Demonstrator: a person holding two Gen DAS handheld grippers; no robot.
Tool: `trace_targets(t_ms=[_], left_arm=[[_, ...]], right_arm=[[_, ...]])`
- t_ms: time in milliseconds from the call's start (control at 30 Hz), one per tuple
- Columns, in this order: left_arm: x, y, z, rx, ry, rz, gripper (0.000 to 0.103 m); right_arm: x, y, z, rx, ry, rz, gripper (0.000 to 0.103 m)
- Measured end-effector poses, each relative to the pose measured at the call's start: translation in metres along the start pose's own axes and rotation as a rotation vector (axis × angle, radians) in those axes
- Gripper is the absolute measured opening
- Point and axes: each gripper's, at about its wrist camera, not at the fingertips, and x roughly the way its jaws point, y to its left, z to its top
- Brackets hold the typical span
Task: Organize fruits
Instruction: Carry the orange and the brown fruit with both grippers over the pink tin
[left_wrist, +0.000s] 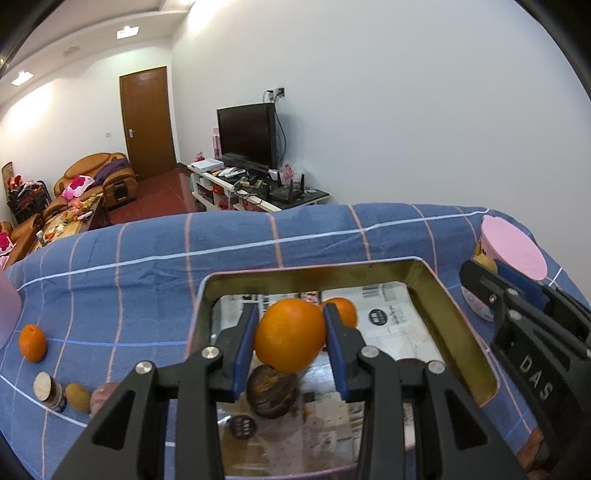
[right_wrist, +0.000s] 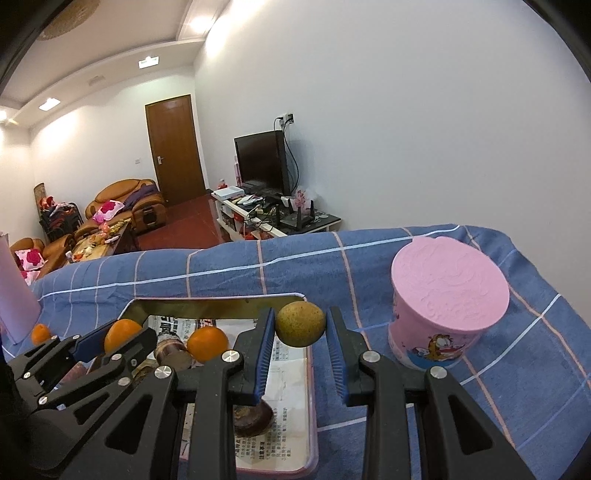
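My left gripper (left_wrist: 291, 309) is shut on an orange (left_wrist: 290, 336) and holds it just above a pink-rimmed metal tray (left_wrist: 456, 317) lined with printed paper. In the tray lie a second orange (left_wrist: 344, 312) and a dark brown fruit (left_wrist: 271, 393). My right gripper (right_wrist: 303, 313) is shut on a round green-brown fruit (right_wrist: 301, 324), over the tray's (right_wrist: 221, 306) far right corner. From the right wrist view, the left gripper (right_wrist: 116, 338) with its orange (right_wrist: 122, 334) hangs at the left, beside the tray's orange (right_wrist: 207, 343).
On the blue checked cloth left of the tray lie a loose orange (left_wrist: 33, 342), a small jar (left_wrist: 50, 391), a green-brown fruit (left_wrist: 77, 397) and a reddish-brown fruit (left_wrist: 105, 397). A pink lidded cup (right_wrist: 448, 306) stands right of the tray. The table's far edge drops off behind.
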Motion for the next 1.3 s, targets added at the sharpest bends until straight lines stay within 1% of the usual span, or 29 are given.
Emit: trace_targets(t_ms=[133,233,300,500,633,767,933,1133,1300], left_arm=[[0.005,-0.008,0.004,0.008,0.004,-0.01,0.038],[0.008,-0.006,0.004,0.004,0.018,-0.014,0.038],[0.01,-0.004,0.003,0.005,0.022,-0.004,0.038],[0.014,0.0,0.0,0.009,0.037,0.001,0.038],[0.017,0.0,-0.003,0.009,0.047,0.005,0.038],[0.018,-0.002,-0.003,0.014,0.041,0.018,0.038],[0.018,0.0,-0.007,0.008,0.045,0.017,0.038],[0.018,-0.001,-0.009,0.011,0.039,0.018,0.038],[0.017,0.002,-0.011,0.0,0.041,0.014,0.038]], right_arm=[[0.004,-0.003,0.0,0.003,0.003,-0.019,0.03],[0.011,-0.002,-0.001,-0.005,0.022,-0.016,0.03],[0.015,0.001,-0.003,-0.014,0.037,-0.013,0.03],[0.022,0.006,-0.007,-0.028,0.073,0.025,0.03],[0.025,0.009,-0.01,-0.04,0.09,0.032,0.03],[0.026,0.014,-0.012,-0.061,0.099,0.048,0.03],[0.032,0.02,-0.016,-0.075,0.141,0.087,0.03],[0.037,0.021,-0.018,-0.059,0.172,0.131,0.03],[0.037,0.021,-0.018,-0.053,0.176,0.138,0.03]])
